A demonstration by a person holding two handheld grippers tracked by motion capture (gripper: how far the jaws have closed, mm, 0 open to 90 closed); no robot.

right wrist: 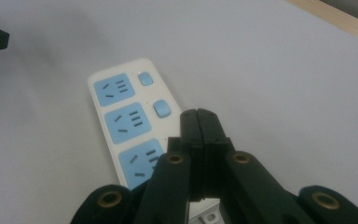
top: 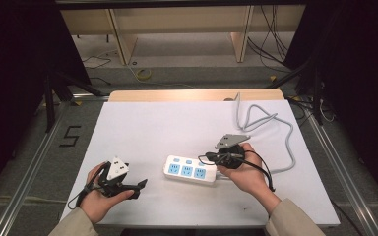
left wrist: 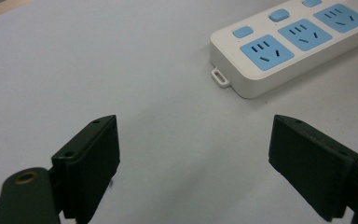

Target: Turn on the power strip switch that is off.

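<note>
My right gripper (right wrist: 199, 122), jaws pressed together, hovers over the power strip's (top: 189, 169) cord end on the desk (top: 142, 128); its long axis runs left-right (roughly), and my spread left gripper (left wrist: 193, 158) sits well apart.

Beige sleeves (top: 288, 216) cover both forearms. The left gripper (left wrist: 193, 158) has flat black rectangular jaw pads with small screw holes and a brass-ringed pivot, and carries a white plate with dark marks (seen from above). The right gripper (right wrist: 199, 122) shows black linkage arms with brass rivets, a grey three-cornered plate and looping black cable.
</note>
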